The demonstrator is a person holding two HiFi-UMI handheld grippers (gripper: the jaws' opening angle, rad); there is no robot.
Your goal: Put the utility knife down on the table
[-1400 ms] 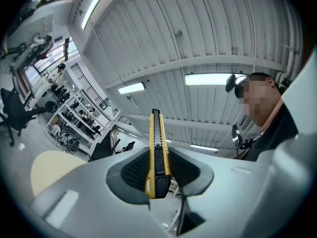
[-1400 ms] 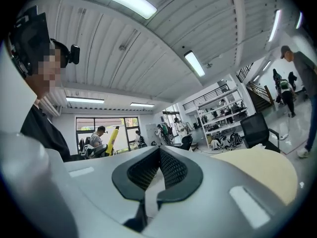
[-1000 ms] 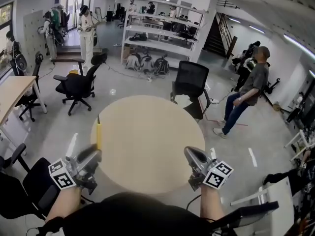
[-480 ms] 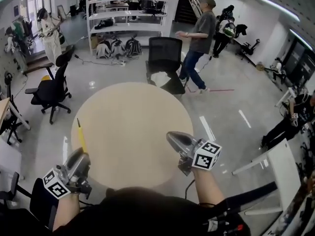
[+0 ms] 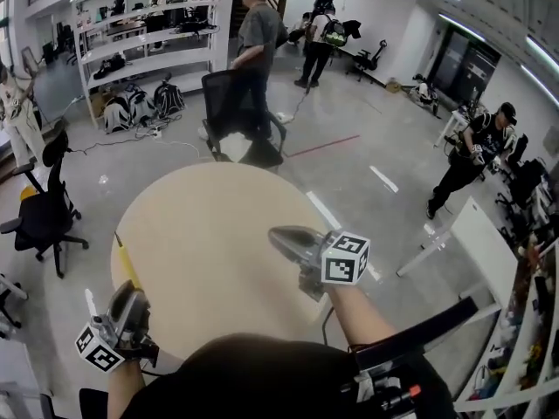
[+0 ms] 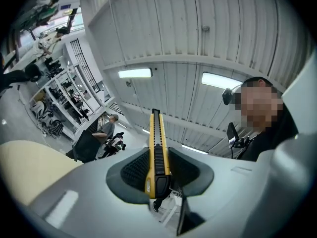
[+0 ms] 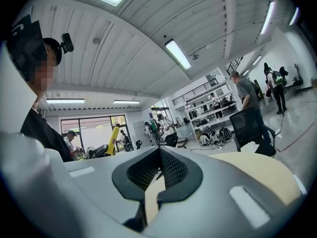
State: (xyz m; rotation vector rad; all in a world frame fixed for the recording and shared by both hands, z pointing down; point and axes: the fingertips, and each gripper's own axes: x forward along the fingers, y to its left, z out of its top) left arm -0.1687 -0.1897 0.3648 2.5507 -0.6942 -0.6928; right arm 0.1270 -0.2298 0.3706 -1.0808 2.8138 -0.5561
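The yellow and black utility knife (image 5: 127, 262) (image 6: 155, 152) sticks out forward from my left gripper (image 5: 134, 295) (image 6: 157, 158), which is shut on its handle. It hangs over the near left rim of the round beige table (image 5: 218, 216) (image 6: 22, 165), and its tip points up and away. My right gripper (image 5: 279, 235) (image 7: 158, 155) is over the near right part of the table (image 7: 260, 170), level. Its jaws meet at the tips with nothing between them.
A black office chair (image 5: 238, 116) stands at the table's far edge, with a person (image 5: 258, 37) walking just behind it. Another black chair (image 5: 48, 203) is to the left. A white table (image 5: 472, 238) stands to the right, with more people (image 5: 476, 151) beyond it.
My view has swung round the room. The left gripper, knife in it, has dropped back toward the near left rim. The right gripper has slid further in over the table. The walking person crossed behind the chair.
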